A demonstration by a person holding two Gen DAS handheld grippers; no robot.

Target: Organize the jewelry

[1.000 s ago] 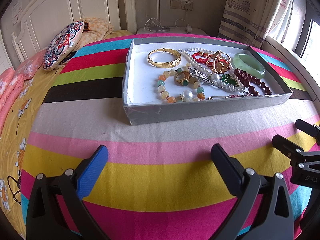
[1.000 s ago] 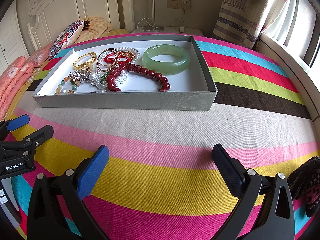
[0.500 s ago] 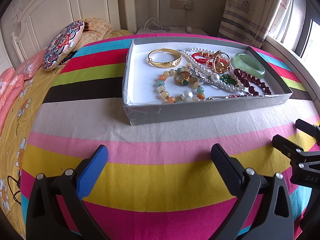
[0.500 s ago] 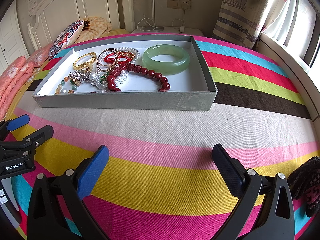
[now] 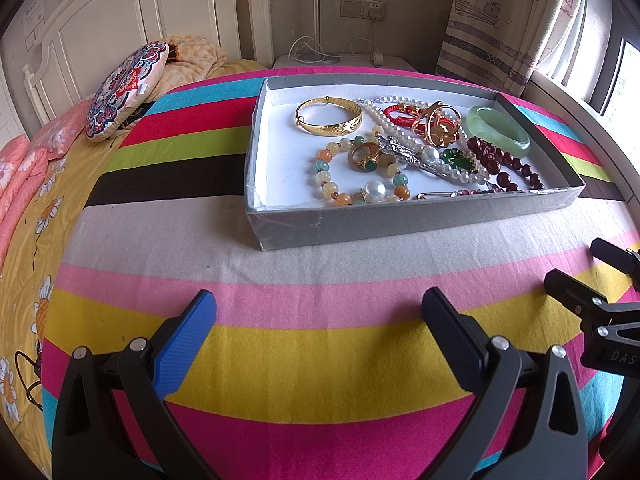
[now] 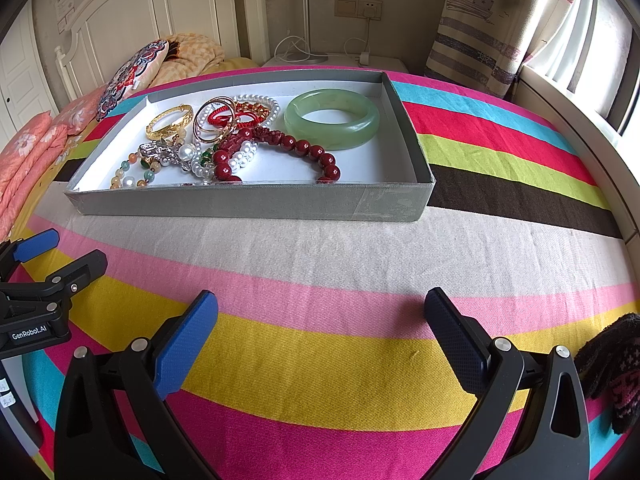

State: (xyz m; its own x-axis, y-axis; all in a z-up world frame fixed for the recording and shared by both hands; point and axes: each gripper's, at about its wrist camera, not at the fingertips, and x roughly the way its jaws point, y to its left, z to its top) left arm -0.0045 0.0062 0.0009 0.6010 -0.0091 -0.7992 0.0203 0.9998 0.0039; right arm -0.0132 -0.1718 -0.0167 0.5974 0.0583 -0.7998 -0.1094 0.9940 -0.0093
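Note:
A shallow grey box (image 5: 360, 222) (image 6: 248, 202) with a white floor lies on the striped bed cover and holds tangled jewelry. Inside are a gold bangle (image 5: 329, 121) (image 6: 170, 122), a pale green jade bangle (image 5: 498, 131) (image 6: 332, 118), a dark red bead bracelet (image 5: 504, 166) (image 6: 304, 148), a pearl strand (image 5: 394, 124), a pastel bead bracelet (image 5: 340, 184) and a gold ring with a green stone (image 5: 365, 156). My left gripper (image 5: 320, 320) stands open over the cover, well short of the box. My right gripper (image 6: 322, 320) is open too, nothing between its fingers.
A patterned round cushion (image 5: 126, 90) and a folded blanket (image 5: 192, 60) lie near the white headboard. A bedside stand with cables (image 5: 340, 60) is behind the box, a curtain (image 5: 504, 20) at right. A dark knit glove (image 6: 612, 368) shows at the right edge.

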